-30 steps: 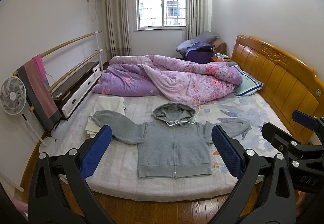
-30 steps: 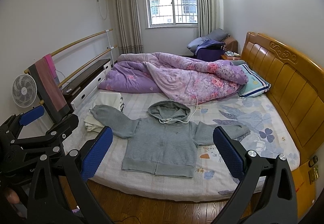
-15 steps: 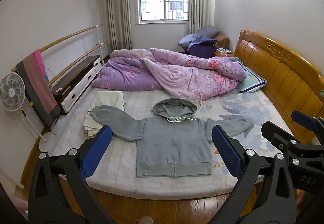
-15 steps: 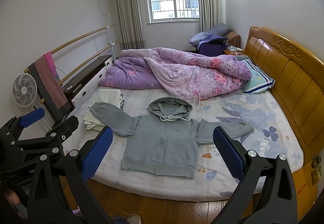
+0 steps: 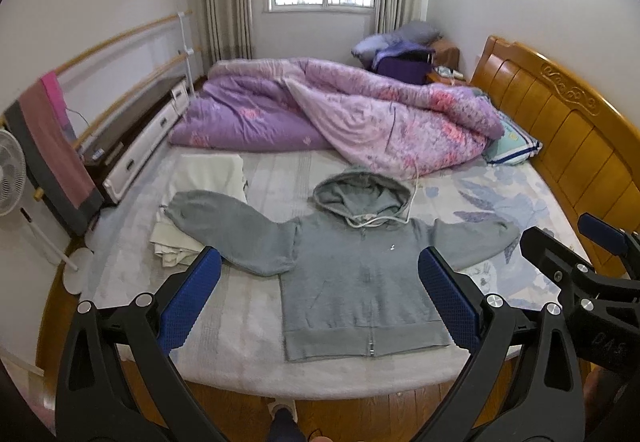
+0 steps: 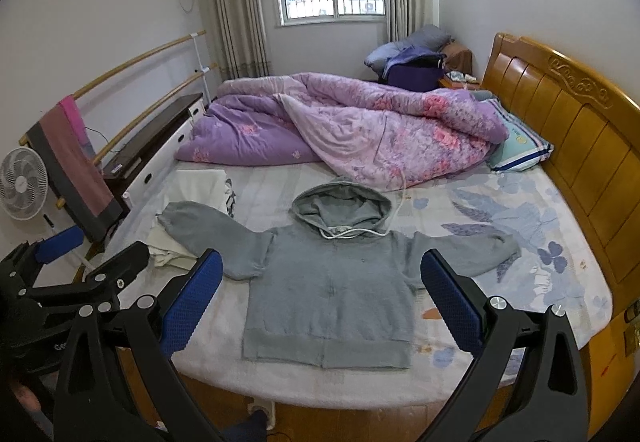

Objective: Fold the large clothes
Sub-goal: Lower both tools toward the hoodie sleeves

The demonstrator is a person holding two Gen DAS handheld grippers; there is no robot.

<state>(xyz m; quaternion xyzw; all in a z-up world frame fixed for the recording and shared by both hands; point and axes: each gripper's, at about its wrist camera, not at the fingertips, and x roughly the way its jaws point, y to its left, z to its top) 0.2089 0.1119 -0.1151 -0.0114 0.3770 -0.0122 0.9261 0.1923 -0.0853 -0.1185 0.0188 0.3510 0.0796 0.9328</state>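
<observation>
Grey zip-front fleece hoodie [image 5: 360,274] lies flat on bed, soft, floppy, light; pinch sleeve cuffs. Left gripper [image 5: 318,300] and right gripper [image 6: 320,300] both spread, empty.

Black hand-held gripper [image 5: 319,298] frame, blue textured pads [image 5: 191,300], silver screws

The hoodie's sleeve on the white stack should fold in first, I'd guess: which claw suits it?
Probably left. The left claw sits on that side of the hoodie, nearer that sleeve; both claws are open and empty.
</observation>
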